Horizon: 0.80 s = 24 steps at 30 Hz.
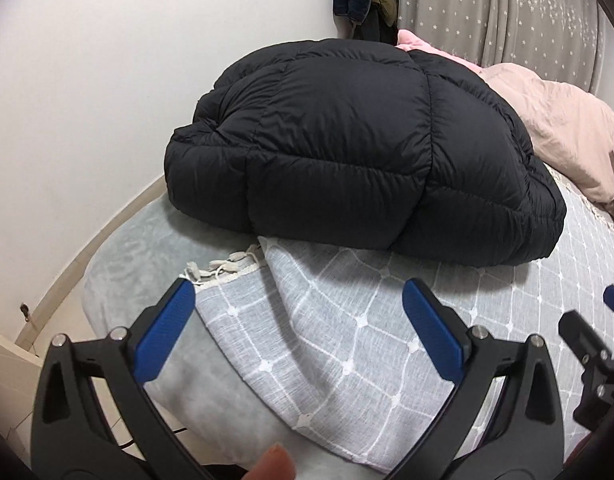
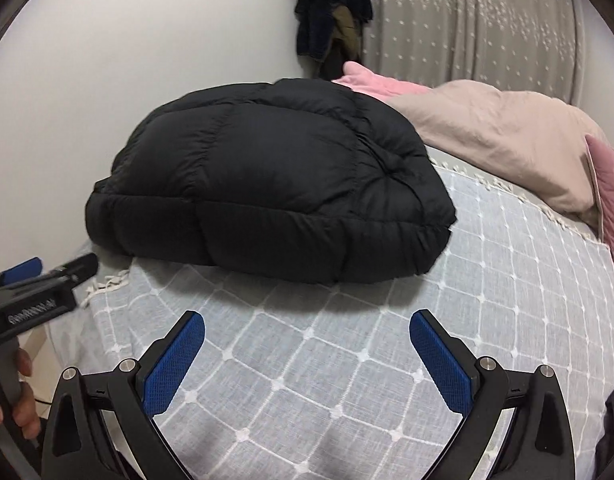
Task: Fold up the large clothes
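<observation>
Black puffer jacket (image 1: 355, 152): folded into a thick bundle, lying on the checked grey blanket (image 1: 347, 340) spread over the bed, well beyond both grippers and touched by neither.

Left gripper (image 1: 299, 328): jaws wide, blue pads apart, nothing between them; only blanket lies below.

Right gripper (image 2: 307, 356): jaws wide, empty, over the blanket.

Bedding: beige quilt (image 2: 487, 136) and pink cloth (image 2: 371, 80) just behind the jacket.

Dark clothes (image 2: 331, 20) hang in the corner beside a starred curtain (image 2: 487, 20).

Left wrist view only: the blanket's fringed corner (image 1: 223, 266), a pale mattress edge (image 1: 119, 264), the floor trim, a fingertip at the bottom edge.

Right wrist view only: a hand (image 2: 15, 400) gripping the left gripper's handle, and a pink cushion (image 2: 611, 196) at the right.
</observation>
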{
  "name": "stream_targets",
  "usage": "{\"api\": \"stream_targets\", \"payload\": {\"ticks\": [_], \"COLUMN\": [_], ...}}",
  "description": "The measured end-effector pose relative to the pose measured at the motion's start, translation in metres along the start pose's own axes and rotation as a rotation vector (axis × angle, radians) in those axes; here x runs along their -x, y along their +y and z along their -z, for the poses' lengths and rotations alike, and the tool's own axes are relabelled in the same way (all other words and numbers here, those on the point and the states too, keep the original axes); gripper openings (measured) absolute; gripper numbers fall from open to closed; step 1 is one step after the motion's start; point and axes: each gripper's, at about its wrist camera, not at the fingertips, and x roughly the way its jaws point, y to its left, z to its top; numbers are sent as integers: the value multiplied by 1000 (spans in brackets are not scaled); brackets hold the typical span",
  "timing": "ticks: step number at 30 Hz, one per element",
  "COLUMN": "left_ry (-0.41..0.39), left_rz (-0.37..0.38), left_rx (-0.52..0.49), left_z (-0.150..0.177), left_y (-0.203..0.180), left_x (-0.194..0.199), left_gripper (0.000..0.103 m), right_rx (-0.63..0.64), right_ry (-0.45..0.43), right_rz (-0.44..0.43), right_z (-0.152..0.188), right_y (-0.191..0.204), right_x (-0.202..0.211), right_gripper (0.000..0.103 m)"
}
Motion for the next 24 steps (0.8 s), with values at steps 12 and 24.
{"api": "stream_targets", "payload": {"ticks": [12,24], "left_ry": [20,19], "left_rz": [-17,6], "left_rx": [-20,-36], "left_z": [5,6], "left_y": [0,-10], "left_x": [-15,-18], "left_gripper": [103,103], "right_rx": [37,34], "right_ry": [18,35], "right_rz": [-28,-42], "right_z": [0,0], "right_y": [21,24], "right_x": [-16,-27], "right_gripper": [103,103]}}
